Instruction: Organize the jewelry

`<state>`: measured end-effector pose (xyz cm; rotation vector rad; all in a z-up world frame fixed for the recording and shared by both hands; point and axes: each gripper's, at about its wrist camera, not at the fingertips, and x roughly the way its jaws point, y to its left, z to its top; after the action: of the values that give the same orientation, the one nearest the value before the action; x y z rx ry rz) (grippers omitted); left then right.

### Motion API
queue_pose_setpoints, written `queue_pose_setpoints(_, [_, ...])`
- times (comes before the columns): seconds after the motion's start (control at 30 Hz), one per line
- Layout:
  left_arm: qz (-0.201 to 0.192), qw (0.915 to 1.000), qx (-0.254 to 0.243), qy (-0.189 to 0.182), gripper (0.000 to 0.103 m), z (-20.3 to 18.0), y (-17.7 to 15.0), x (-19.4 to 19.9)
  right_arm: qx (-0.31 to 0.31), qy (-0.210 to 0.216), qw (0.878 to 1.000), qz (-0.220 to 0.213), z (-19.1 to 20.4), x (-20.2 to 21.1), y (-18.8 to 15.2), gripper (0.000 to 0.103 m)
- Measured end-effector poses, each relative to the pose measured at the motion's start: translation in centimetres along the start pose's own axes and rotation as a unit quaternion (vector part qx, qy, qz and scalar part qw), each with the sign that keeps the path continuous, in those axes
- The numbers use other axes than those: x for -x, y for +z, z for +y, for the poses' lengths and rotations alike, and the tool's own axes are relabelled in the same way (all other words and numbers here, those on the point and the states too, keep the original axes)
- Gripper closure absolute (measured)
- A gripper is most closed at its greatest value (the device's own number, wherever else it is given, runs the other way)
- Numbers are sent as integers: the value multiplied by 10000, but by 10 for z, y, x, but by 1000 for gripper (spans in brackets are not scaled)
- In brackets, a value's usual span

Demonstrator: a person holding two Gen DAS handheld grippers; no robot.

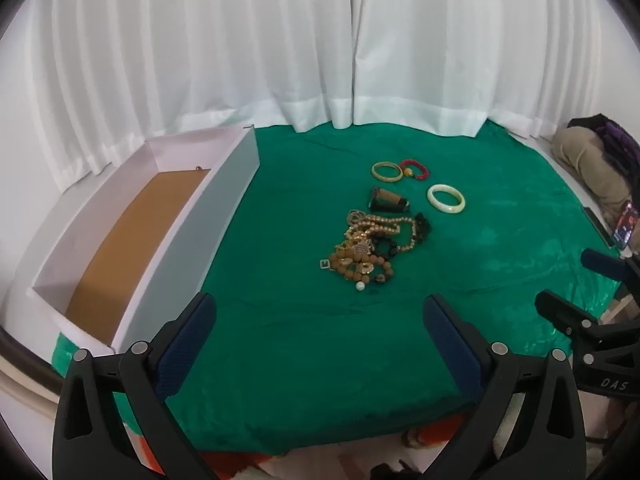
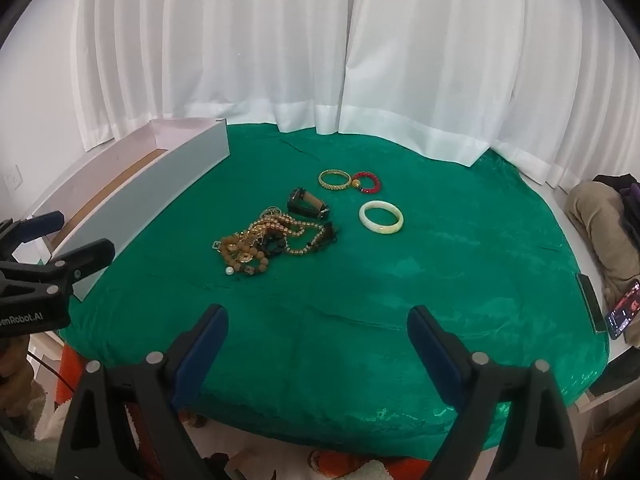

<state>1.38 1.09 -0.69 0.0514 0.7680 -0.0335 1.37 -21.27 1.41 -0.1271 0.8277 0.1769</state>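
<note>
White curtains (image 1: 320, 40) hang behind a green cloth (image 1: 360, 340) spread over the table. Along its left edge sits a long white box (image 1: 224, 216), open-topped, brown inside. Both the left gripper (image 1: 320, 312) and the right gripper (image 2: 318, 320) hover over the near edge, jaws spread wide, nothing in them. Mid-cloth lies a tangled bead pile (image 1: 368, 248), just beyond it a dark clasp piece (image 1: 388, 199), then a pale bangle (image 1: 446, 199), a gold bangle (image 1: 387, 171) and a red bracelet (image 1: 416, 169) touching it.
</note>
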Motion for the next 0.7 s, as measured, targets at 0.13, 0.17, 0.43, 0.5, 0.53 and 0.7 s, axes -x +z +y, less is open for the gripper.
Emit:
queue_pose_setpoints(0.13, [0,9999,-148,2,0,-8,-3,0,-18,8,10000,19,-1,-2,4,10])
queue_pose_setpoints(0.17, [19,9998,-172,-16,0,-10,-4,0,-28,58,9999,-88,1,-2,1,10])
queue_pose_setpoints(0.43, [10,9998,-114,169,0,-4,-4,1,-73,51,9999,-115,-1,0,-1,10])
queue_pose_setpoints(0.5, [17,9997,-87,206,0,2,-5,1,-106,74,9998,-132,-2,-1,-4,10])
queue_pose_setpoints(0.53, [30,9997,-69,224,0,4,-5,1,-158,103,9997,-163,-5,0,-2,10])
queue_pose_setpoints(0.7, [95,9998,-8,178,0,7,-5,-1,-287,207,9989,-302,-7,3,-1,10])
